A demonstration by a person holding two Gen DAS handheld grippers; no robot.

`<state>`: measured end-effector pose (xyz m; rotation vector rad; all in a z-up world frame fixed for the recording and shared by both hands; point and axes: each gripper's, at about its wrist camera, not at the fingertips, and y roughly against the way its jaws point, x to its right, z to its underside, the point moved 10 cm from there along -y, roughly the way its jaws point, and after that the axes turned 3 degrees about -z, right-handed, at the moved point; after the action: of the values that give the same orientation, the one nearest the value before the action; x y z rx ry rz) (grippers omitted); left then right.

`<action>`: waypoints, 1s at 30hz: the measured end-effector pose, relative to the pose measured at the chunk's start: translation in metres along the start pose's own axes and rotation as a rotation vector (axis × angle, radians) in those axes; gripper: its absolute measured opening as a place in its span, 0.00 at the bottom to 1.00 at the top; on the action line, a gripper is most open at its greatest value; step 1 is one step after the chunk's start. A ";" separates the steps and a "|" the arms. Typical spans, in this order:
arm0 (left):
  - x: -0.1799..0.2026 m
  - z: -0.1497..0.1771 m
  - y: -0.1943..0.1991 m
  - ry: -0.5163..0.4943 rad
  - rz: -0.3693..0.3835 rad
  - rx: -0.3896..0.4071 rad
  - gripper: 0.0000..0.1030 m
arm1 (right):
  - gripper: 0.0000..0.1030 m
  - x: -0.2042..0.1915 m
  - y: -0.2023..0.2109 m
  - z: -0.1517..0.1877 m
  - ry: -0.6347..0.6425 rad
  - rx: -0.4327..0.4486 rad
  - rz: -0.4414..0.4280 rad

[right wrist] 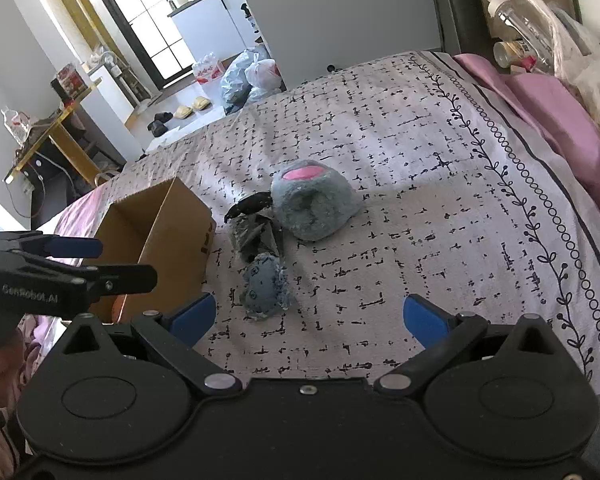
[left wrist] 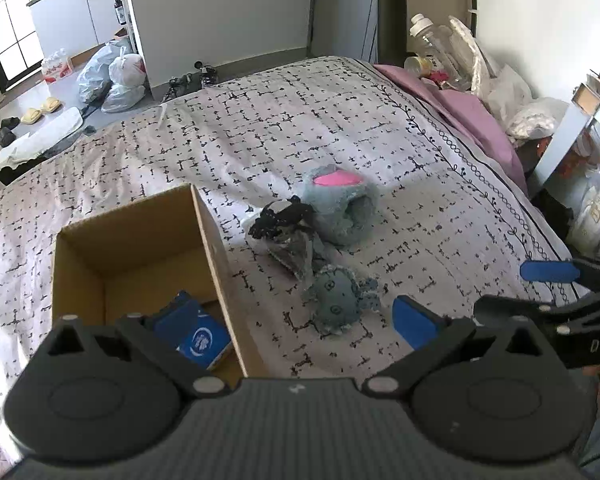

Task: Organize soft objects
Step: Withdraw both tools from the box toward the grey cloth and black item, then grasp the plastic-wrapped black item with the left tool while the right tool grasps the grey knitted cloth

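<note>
On the patterned bedspread (left wrist: 380,128) lie three soft things close together: a fluffy grey slipper with a pink patch (left wrist: 340,204) (right wrist: 314,204), a crumpled grey cloth with black lace (left wrist: 288,232) (right wrist: 254,232), and a small round blue-grey plush toy (left wrist: 338,300) (right wrist: 264,284). Left of them stands an open cardboard box (left wrist: 132,248) (right wrist: 160,232) with a blue packet (left wrist: 204,340) in it. My left gripper (left wrist: 294,320) (right wrist: 116,260) is open over the box's right wall, holding nothing. My right gripper (right wrist: 308,318) (left wrist: 516,290) is open and empty, just short of the plush toy.
A pink pillow (right wrist: 560,120) and a heap of bottles and plastic bags (left wrist: 452,52) line the bed's right side. Beyond the far bed edge, the floor holds full plastic bags (left wrist: 116,76) and slippers (left wrist: 40,110). A small table (right wrist: 56,128) stands far left.
</note>
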<state>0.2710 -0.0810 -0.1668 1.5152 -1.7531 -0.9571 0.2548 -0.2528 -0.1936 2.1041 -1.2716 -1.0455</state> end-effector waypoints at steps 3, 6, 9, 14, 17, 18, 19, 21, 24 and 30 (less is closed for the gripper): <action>0.004 -0.007 -0.005 0.013 0.032 0.004 0.97 | 0.90 0.004 -0.005 0.001 -0.007 -0.004 -0.012; 0.006 -0.014 -0.012 0.019 0.038 0.005 0.91 | 0.83 0.006 -0.014 0.003 -0.029 -0.022 -0.030; 0.009 -0.018 -0.022 0.033 0.049 -0.013 0.84 | 0.73 0.005 -0.022 0.004 -0.043 -0.034 -0.054; 0.011 -0.021 -0.036 0.048 0.053 -0.027 0.74 | 0.57 0.002 -0.038 0.008 -0.043 -0.068 -0.077; 0.009 -0.022 -0.042 0.071 0.062 -0.039 0.67 | 0.52 -0.001 -0.051 0.009 -0.039 -0.086 -0.092; 0.009 -0.022 -0.044 0.077 0.062 -0.039 0.60 | 0.52 -0.002 -0.055 0.009 -0.036 -0.091 -0.097; 0.008 -0.023 -0.045 0.084 0.062 -0.038 0.56 | 0.52 -0.003 -0.058 0.008 -0.032 -0.096 -0.100; 0.006 -0.023 -0.050 0.104 0.068 -0.049 0.46 | 0.52 -0.005 -0.066 0.008 -0.026 -0.106 -0.105; 0.004 -0.024 -0.059 0.129 0.075 -0.065 0.42 | 0.52 -0.010 -0.077 0.007 -0.016 -0.117 -0.118; 0.002 -0.025 -0.079 0.158 0.063 -0.107 0.42 | 0.53 -0.018 -0.100 0.008 -0.010 -0.158 -0.140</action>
<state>0.3341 -0.0918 -0.2192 1.4193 -1.6033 -0.8616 0.2964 -0.1903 -0.2621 2.0928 -1.0222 -1.1761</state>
